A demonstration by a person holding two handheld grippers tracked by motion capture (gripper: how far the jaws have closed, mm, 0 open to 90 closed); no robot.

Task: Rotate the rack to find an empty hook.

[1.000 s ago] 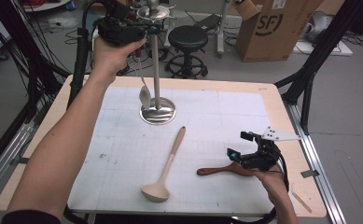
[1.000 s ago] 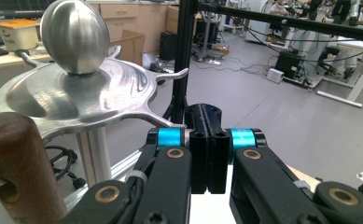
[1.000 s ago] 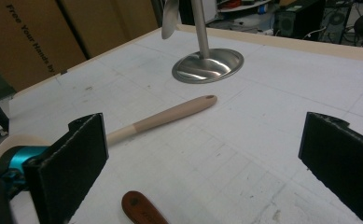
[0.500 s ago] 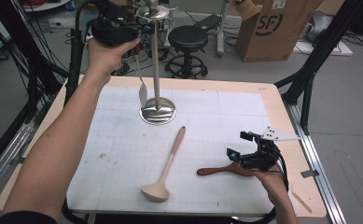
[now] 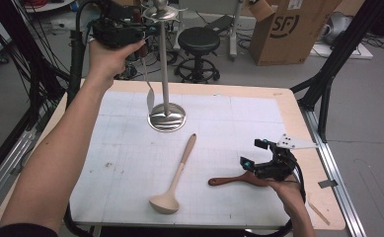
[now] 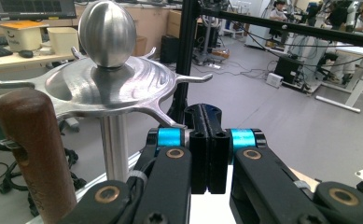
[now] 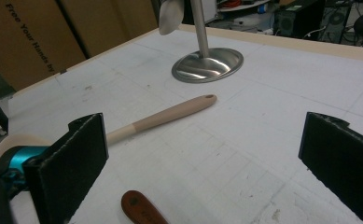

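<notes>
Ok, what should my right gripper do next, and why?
Probably lower the right gripper and close it on the brown wooden handle. Its jaws stand wide open, and the handle's end lies on the mat just below and between them, untouched. The spoon hangs by the stand.

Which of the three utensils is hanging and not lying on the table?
The metal spoon with the wooden handle: it hangs beside the rack. The beige ladle and brown utensil lie flat on the mat.
</notes>
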